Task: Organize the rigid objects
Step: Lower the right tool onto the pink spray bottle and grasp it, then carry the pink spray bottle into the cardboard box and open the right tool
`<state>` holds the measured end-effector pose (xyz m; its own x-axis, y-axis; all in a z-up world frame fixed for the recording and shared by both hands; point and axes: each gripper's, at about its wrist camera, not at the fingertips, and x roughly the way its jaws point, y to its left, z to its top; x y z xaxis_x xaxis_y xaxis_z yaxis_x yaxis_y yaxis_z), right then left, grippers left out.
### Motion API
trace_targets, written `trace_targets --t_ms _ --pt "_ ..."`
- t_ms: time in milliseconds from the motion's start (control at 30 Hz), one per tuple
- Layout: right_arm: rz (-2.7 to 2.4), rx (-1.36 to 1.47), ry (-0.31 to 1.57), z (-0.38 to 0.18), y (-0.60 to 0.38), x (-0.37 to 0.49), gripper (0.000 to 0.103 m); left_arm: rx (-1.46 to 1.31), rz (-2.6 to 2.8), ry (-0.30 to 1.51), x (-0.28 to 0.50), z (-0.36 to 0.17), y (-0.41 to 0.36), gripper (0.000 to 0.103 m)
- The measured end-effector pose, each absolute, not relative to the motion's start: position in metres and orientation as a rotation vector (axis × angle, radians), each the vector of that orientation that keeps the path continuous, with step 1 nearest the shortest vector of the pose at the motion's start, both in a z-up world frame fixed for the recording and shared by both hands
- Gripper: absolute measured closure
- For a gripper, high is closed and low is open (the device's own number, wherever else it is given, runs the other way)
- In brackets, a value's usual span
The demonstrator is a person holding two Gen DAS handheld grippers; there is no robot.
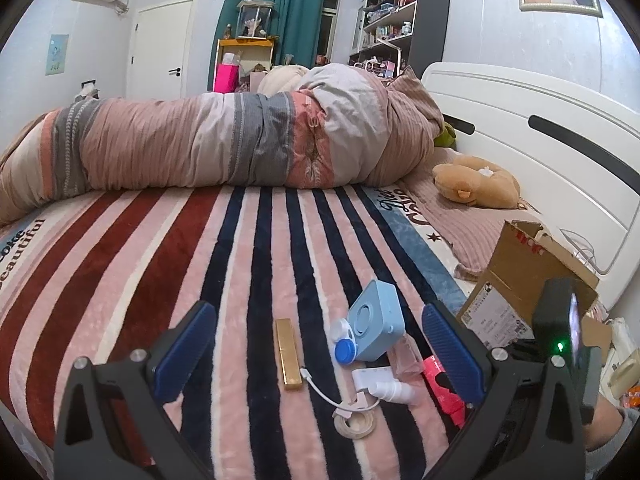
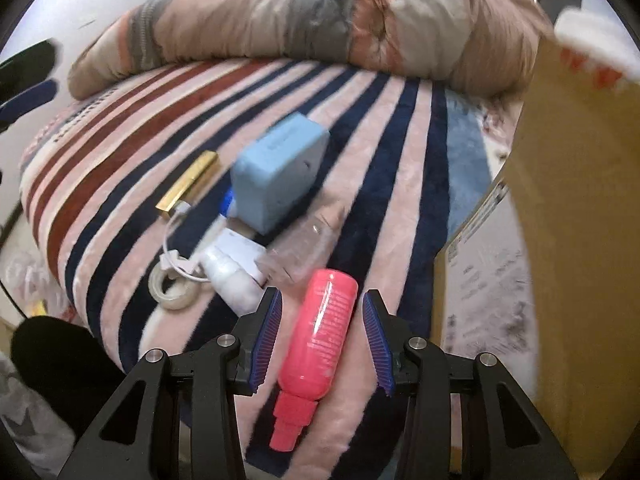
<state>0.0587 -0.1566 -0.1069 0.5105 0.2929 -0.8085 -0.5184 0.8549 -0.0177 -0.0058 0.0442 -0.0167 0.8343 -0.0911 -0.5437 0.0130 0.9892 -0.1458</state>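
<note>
Pink bottle [image 2: 320, 332] lies between the right gripper [image 2: 322, 336] pads, jaws released and clear of it, near the blanket's [image 2: 400, 128] front edge beside the cardboard box [image 2: 580, 200]; pickup step is in hand, next requiring closure; left gripper [image 1: 316, 354] is released.

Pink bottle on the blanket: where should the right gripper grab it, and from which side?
Across the mid-body of the pink bottle, from above. It lies flat, nozzle toward the camera, and the body is the widest, straightest part. The right gripper already straddles it, jaws not yet pressing; the clear bottle and cardboard box leave both flanks free.
</note>
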Motion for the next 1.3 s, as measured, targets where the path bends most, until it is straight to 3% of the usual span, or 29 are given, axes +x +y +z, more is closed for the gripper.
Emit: trace_targets --t_ms 333,400,467,800,900,967,1067,1133,1300 --pt "0.464 -0.284 1.031 -0.137 -0.152 0.064 0.066 -0.146 -0.062 0.601 0.0 -0.022 0.046 0.0" --pt "0.467 -0.267 1.04 -0.144 -0.151 0.062 0.07 -0.149 -0.089 0.613 0.003 -0.024 0.044 0.0" --pt "0.457 -0.252 1.009 -0.142 -0.152 0.059 0.075 -0.16 -0.137 0.63 0.007 -0.028 0.043 0.001" --pt "0.62 -0.225 0.691 -0.062 -0.149 0.005 0.075 -0.264 -0.53 0.678 0.018 -0.041 0.005 0.002" --pt "0.688 -0.201 0.609 -0.037 -0.152 -0.009 0.076 -0.262 -0.629 0.671 0.017 -0.027 -0.015 0.021" --pt "0.725 -0.193 0.559 -0.023 -0.158 -0.016 0.076 -0.274 -0.679 0.66 0.016 -0.013 -0.029 0.044" --pt "0.738 -0.187 0.499 -0.008 -0.171 -0.016 0.076 -0.256 -0.683 0.625 0.015 0.009 -0.044 0.065" --pt "0.735 -0.166 0.474 0.001 -0.183 -0.014 0.076 -0.225 -0.68 0.604 0.014 0.027 -0.058 0.071" --pt "0.718 -0.076 0.405 0.027 -0.23 -0.012 0.076 -0.097 -0.704 0.553 0.015 0.068 -0.111 0.072"
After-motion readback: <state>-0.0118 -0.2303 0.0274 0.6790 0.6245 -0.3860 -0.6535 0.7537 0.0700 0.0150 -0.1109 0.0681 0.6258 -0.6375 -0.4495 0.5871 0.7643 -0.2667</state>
